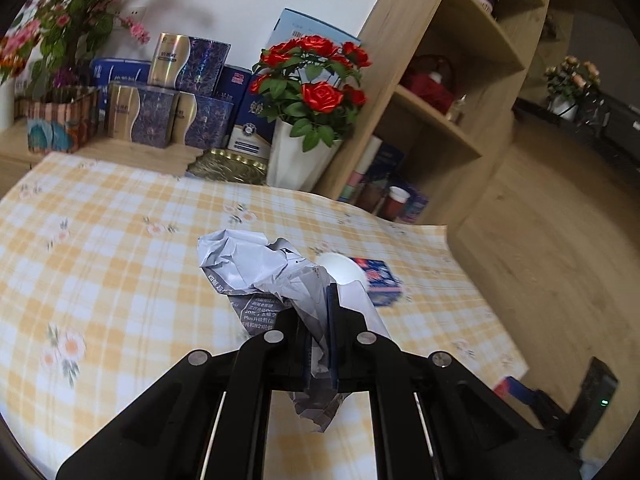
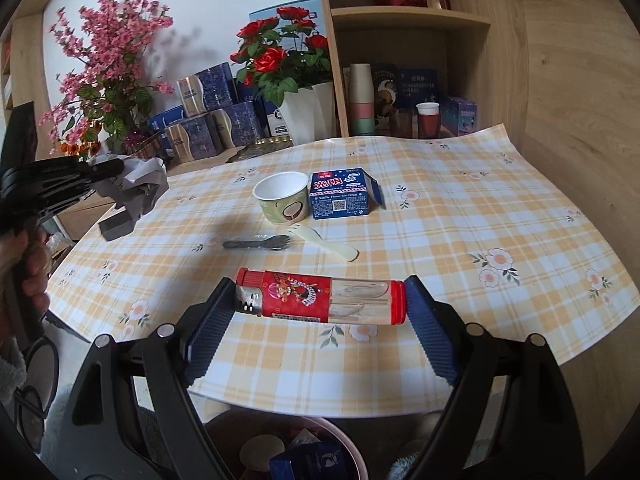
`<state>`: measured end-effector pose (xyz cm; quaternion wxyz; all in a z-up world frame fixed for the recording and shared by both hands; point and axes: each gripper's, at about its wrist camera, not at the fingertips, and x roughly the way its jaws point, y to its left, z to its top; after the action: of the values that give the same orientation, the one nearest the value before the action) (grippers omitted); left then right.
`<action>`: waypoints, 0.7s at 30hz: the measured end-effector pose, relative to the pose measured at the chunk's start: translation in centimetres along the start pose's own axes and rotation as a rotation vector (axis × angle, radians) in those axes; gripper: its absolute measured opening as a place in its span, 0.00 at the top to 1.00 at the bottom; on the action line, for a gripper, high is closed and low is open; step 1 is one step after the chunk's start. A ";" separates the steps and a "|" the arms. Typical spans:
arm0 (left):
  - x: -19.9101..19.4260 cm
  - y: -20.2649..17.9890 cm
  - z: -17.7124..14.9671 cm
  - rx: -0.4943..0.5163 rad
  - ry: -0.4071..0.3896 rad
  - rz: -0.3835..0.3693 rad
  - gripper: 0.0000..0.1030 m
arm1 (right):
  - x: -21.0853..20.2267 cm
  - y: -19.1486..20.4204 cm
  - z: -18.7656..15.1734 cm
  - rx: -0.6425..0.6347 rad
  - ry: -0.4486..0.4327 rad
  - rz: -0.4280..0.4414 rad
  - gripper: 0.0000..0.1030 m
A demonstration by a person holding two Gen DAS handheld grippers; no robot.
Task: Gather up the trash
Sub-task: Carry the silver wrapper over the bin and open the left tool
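My left gripper (image 1: 320, 300) is shut on a crumpled grey paper wrapper (image 1: 256, 268) and holds it above the checked tablecloth (image 1: 100, 264). From the right wrist view the left gripper (image 2: 116, 170) holds the wrapper (image 2: 136, 188) over the table's left edge. My right gripper (image 2: 320, 300) is shut on a large red lighter (image 2: 320, 296), lengthwise between the blue pads (image 2: 430, 328), near the table's front edge. On the table lie a paper ice-cream cup (image 2: 282, 196), a blue ice-cream box (image 2: 342, 198), a dark plastic fork (image 2: 260, 243) and a pale spoon (image 2: 324, 243).
A bin (image 2: 304, 452) with trash in it sits below the table's front edge. A white pot of red roses (image 2: 308, 114), pink flowers (image 2: 108, 68) and blue gift boxes (image 2: 216, 116) stand at the back. Wooden shelves (image 2: 412, 20) with cups rise at the back right.
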<state>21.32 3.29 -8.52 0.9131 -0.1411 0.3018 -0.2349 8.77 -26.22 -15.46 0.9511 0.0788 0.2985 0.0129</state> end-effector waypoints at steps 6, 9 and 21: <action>-3.3 -2.1 -3.5 0.006 0.024 -0.043 0.94 | -1.6 0.1 -0.8 -0.007 -0.001 0.002 0.19; -4.5 -3.0 -5.3 0.000 0.042 -0.066 0.94 | -2.5 0.1 -1.2 -0.019 -0.012 0.000 0.19; -6.9 -7.8 -14.1 0.141 0.146 -0.122 0.94 | -4.5 -1.7 -3.8 -0.008 -0.013 -0.039 0.19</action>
<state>5.03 -1.41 -13.00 0.8805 -0.0772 0.3411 -0.3201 2.83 -27.68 -16.25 0.9534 0.0690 0.2937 -0.0050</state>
